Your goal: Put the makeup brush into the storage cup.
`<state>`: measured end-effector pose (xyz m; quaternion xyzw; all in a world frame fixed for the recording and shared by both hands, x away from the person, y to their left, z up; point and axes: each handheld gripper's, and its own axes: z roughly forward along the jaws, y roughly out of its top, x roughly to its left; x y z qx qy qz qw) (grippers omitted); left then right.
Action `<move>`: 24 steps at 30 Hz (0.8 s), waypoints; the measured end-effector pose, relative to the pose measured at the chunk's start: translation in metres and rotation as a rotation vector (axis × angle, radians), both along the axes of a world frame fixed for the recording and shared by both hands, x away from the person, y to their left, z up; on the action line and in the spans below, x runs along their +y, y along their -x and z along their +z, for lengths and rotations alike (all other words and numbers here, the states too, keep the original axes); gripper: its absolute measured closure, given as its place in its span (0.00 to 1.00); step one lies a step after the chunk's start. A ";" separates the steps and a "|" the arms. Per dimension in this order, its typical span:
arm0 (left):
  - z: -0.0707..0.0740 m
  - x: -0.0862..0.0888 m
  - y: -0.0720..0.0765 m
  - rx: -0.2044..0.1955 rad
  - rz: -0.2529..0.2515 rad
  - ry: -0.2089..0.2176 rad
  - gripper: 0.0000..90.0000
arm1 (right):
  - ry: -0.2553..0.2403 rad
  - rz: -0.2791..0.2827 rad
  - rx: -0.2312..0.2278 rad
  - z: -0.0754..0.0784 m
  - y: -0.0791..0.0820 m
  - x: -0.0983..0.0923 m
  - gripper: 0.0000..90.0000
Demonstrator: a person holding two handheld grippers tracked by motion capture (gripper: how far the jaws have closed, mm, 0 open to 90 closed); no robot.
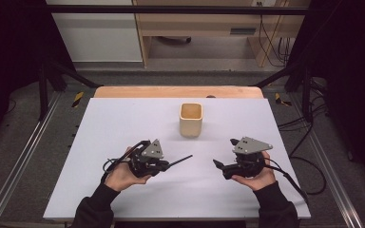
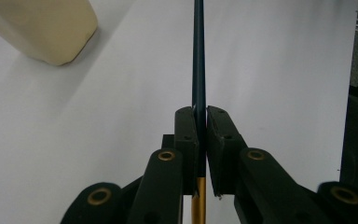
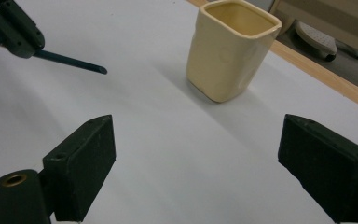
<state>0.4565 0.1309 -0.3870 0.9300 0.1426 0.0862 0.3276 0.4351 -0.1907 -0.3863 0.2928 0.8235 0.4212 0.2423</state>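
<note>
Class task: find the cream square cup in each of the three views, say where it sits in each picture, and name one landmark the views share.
High view: cream cup stands upright at centre, beyond both grippers.
Left gripper view: cream cup in the top left corner, cut off by the frame.
Right gripper view: cream cup upper centre, upright.
Shared landmark: the white table sheet.

The high view looks forward and down from above the person's side, taking in the whole table (image 1: pixel 123 190) from well back. The left gripper view sits low and close, looking along its jaws over the table with the cup (image 2: pixel 42 28) at its upper left. The right gripper view looks low across the table; both gripper views share the cup (image 3: pixel 230 49).
</note>
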 end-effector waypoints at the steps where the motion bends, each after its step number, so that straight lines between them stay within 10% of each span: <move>1: 0.000 -0.001 0.000 -0.004 -0.002 0.000 0.92 | 0.010 0.007 0.001 0.001 0.000 0.001 0.14; 24: 0.013 -0.026 -0.007 0.020 -0.121 -0.025 0.92 | 0.185 0.132 -0.056 0.017 0.007 0.022 0.21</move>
